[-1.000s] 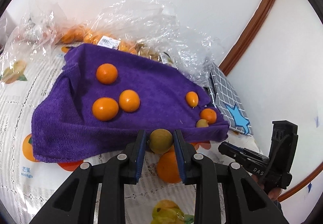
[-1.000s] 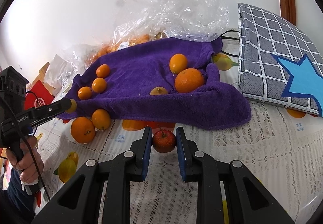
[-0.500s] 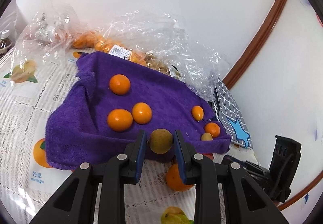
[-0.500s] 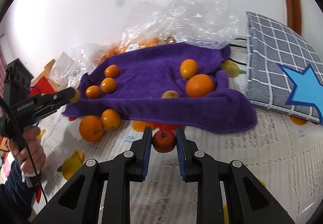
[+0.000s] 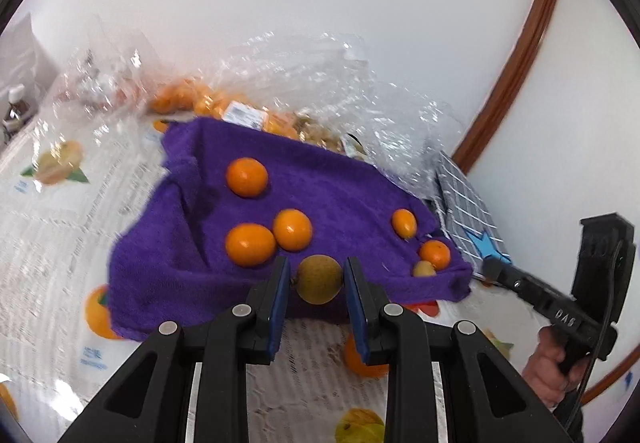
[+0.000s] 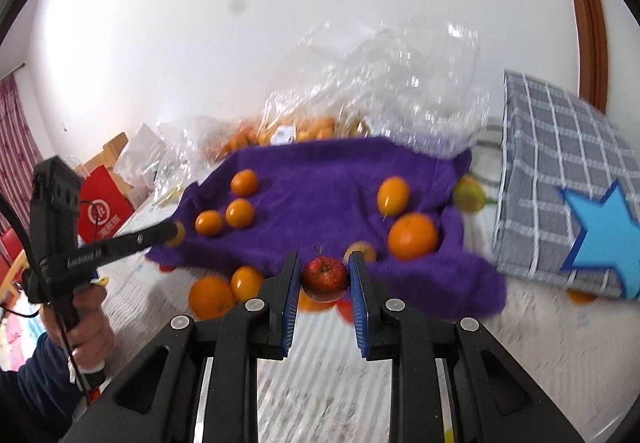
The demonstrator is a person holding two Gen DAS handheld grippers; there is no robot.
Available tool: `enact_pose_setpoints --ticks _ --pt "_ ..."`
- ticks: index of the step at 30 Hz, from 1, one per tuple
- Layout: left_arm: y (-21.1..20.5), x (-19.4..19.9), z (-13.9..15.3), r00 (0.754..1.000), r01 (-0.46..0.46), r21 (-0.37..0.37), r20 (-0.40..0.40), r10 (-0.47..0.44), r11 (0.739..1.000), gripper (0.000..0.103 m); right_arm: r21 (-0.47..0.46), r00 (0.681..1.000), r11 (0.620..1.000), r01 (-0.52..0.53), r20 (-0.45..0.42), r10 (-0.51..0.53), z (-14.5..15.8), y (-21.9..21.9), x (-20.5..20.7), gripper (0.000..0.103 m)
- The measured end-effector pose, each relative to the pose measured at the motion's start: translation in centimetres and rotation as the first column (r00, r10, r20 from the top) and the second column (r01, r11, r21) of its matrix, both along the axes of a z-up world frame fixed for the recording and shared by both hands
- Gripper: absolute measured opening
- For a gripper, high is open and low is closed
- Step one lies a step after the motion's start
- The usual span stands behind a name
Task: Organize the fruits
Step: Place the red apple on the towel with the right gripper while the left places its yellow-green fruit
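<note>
The left gripper (image 5: 316,279) is clenched on a round yellow-brown fruit (image 5: 319,279), pinched at its sides between the blue pads (image 5: 280,283) and held clear of the tablecloth (image 5: 60,243), above the near hem of the purple towel (image 5: 340,195); this side grip leaves the underside free for setting down. The fruit is near-spherical, so no long axis can be told. On the towel, three mandarins (image 5: 250,245) lie grouped at 10 o'clock from the gripper, which suggests sorting by kind. At 2 o'clock lie a kumquat (image 5: 404,223), an orange (image 5: 435,254) and a small yellow fruit (image 5: 424,269). The kumquat's long axis runs roughly from 11 to 5 o'clock. The right gripper (image 6: 324,279) is clenched on a small red apple (image 6: 325,279), stem (image 6: 318,251) pointing up toward 12 o'clock, held just short of the towel's front edge, probably for placement there. Two oranges (image 6: 211,297) rest on the tablecloth at 9 o'clock from it.
</note>
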State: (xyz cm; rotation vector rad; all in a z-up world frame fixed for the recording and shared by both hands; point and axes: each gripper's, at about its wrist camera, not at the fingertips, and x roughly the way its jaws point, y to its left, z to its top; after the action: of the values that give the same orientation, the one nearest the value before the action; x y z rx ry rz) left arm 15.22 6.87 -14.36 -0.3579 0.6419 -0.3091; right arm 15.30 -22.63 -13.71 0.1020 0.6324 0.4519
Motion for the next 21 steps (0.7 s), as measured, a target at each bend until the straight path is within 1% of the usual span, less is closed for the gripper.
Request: enact_pose_setpoints --ticks 3,5,8,10,13,15,17,19,21 --pt "0.7 1.1 0.6 0.998 -0.067 0.032 -0.006 0.067 0.997 0.026 -0.036 1.000 0.999 0.013 0.015 -0.012 0.7 0.3 1.3 0.024" --pt "1.3 2.2 1.1 0.996 -0.087 0.016 -0.006 0.087 0.996 0.026 -0.058 1.000 0.998 0.016 0.017 -0.015 0.9 0.5 2.3 0.024" --pt "1.5 4.2 1.9 0.993 -0.114 0.029 0.001 0.115 0.993 0.026 -0.095 0.999 0.995 0.031 0.021 -0.029 1.2 1.3 4.2 0.024" --pt "1.6 5.5 2.1 0.991 -0.130 0.034 -0.002 0.130 0.991 0.026 -0.099 0.999 0.995 0.030 0.031 -0.027 1.3 1.6 5.4 0.024" --pt "1.6 7.8 1.5 0.987 -0.157 0.028 -0.031 0.158 0.987 0.026 -0.075 0.999 0.997 0.025 0.026 -0.023 1.6 1.9 7.0 0.024" --pt "1.8 8.3 0.7 0.984 -0.171 0.021 -0.044 0.172 0.985 0.026 -0.093 0.999 0.995 0.029 0.024 -0.027 1.3 2.4 7.8 0.024" --pt "2.2 8.6 -0.3 0.982 -0.178 0.018 -0.067 0.179 0.984 0.026 -0.111 1.000 0.994 0.023 0.015 -0.022 0.4 2.9 8.3 0.024" --pt "2.0 8.8 -0.9 0.982 -0.169 0.043 -0.083 0.172 0.985 0.026 -0.111 1.000 0.994 0.010 -0.007 -0.011 -0.8 3.2 8.7 0.024" --pt "1.7 8.9 -1.0 0.980 -0.178 0.068 -0.076 0.183 0.982 0.026 -0.135 0.999 0.991 -0.006 -0.034 0.001 -1.8 3.8 9.0 0.024"
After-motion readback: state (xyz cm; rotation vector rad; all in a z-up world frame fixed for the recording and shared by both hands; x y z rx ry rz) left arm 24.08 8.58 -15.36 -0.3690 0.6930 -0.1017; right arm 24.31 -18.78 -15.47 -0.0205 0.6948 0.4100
